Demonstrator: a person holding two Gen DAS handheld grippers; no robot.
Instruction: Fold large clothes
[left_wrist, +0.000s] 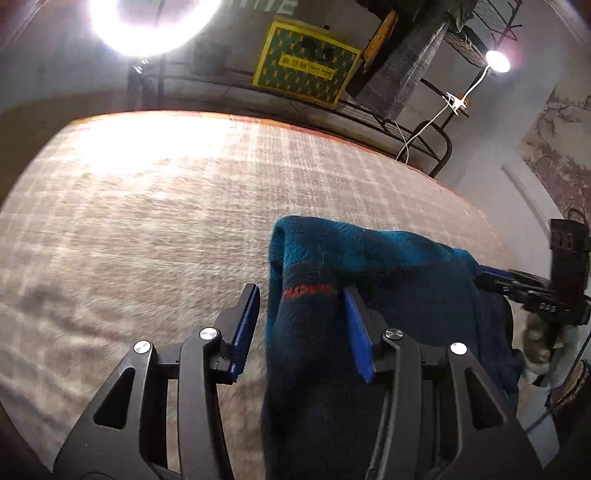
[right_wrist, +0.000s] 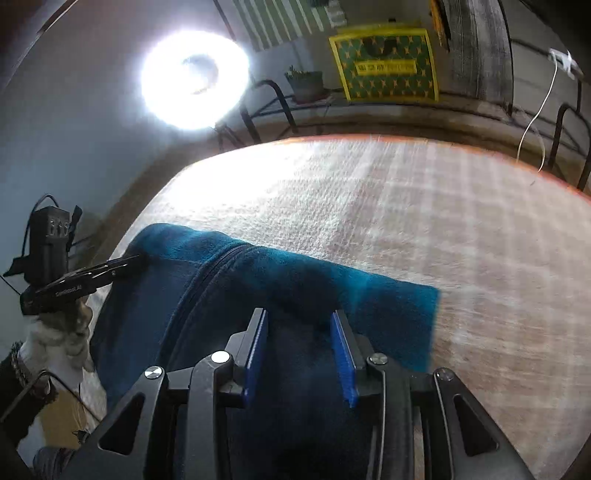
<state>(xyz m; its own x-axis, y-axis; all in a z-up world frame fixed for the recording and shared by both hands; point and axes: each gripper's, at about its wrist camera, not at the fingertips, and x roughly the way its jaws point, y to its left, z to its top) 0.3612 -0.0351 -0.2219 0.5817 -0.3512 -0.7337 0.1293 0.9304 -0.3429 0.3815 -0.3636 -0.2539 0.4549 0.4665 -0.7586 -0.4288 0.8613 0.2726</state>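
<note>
Left gripper (left_wrist: 301, 312): nearest in the left wrist view. A fold of the blue fleece garment (left_wrist: 388, 280) hangs between its two blue pads. The fabric lies against the right pad, but a gap shows between the fabric and the left pad. I cannot tell if the jaws really clamp the cloth.

Right gripper (right_wrist: 299, 338): nearest in the right wrist view. The jaws are closed on a thick dark part of the fleece, which fills the space between both blue pads.

Blue fleece garment: it is lifted and stretched between the two grippers, above the checked cover (left_wrist: 147, 229). The upper edge looks teal in the light, the lower part dark navy. A zipper line (right_wrist: 207, 273) runs down in the right wrist view. A small red mark (left_wrist: 306, 290) is on the fabric near the left gripper. One free corner hangs at the right side in the right wrist view.

Other gripper in each view: the right one shows at the right edge of the left view, the left one at the left edge of the right view, each touching the garment's edge.

Checked cover: beige, with an orange border at its far edge, blurred.

Far background: a bright ring light (right_wrist: 194, 79), a metal rack (left_wrist: 424, 122), a yellow-green box (left_wrist: 306, 72), a small lamp (left_wrist: 496, 61) with a white cable, and a plant pot (right_wrist: 306, 85).
</note>
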